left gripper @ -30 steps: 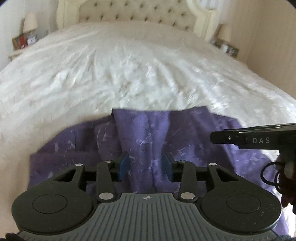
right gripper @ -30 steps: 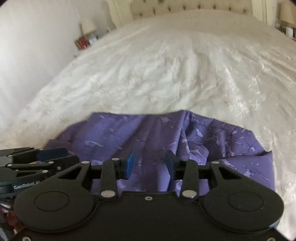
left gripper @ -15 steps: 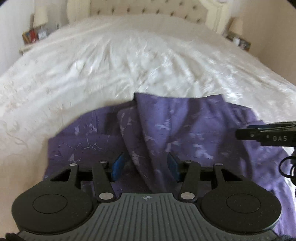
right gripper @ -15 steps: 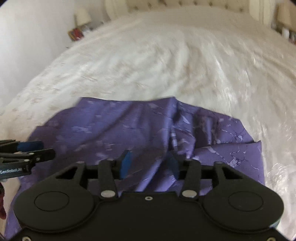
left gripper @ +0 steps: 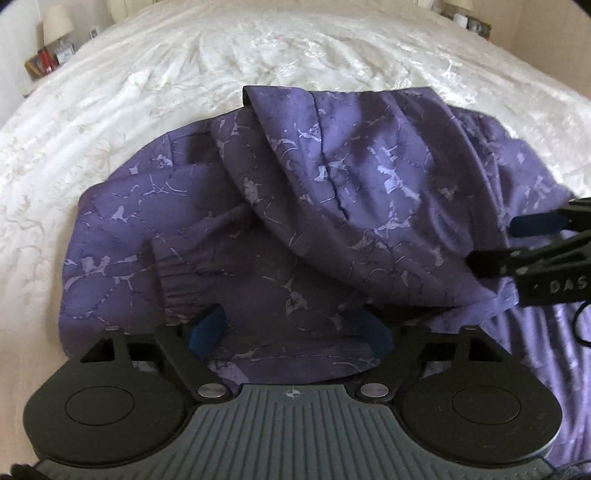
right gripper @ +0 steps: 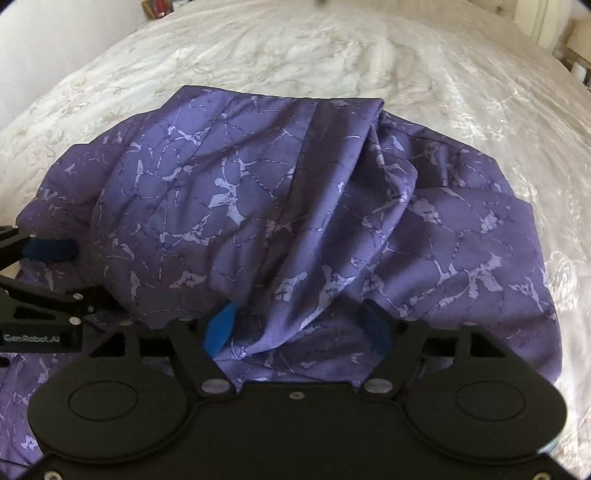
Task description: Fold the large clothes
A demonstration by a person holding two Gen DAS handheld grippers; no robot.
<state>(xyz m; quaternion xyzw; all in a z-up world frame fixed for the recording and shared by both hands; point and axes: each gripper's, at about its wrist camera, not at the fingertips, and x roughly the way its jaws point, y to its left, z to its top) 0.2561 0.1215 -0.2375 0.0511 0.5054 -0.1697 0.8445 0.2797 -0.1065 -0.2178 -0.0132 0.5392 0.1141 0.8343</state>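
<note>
Left claw (left gripper: 291,330) opening, right claw (right gripper: 299,325) opening, purple garment (left gripper: 332,192) loose between pads. Elastic cuff (left gripper: 181,280) seen only from left wrist. Garment's near edge hidden. White bed (right gripper: 369,66) beneath.

You are in a home bedroom: a wide bed (left gripper: 155,110) under a white embroidered bedspread (right gripper: 332,62) fills the view, with a bedside table (left gripper: 35,68) carrying a shaded lamp (left gripper: 57,24) and small items by the wall.

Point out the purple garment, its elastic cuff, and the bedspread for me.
purple garment (right gripper: 258,206): right wrist view, on the folded-over top layer.
elastic cuff (left gripper: 181,280): left wrist view, on the gathered band.
bedspread (left gripper: 147,92): left wrist view, on bare white cover.
</note>
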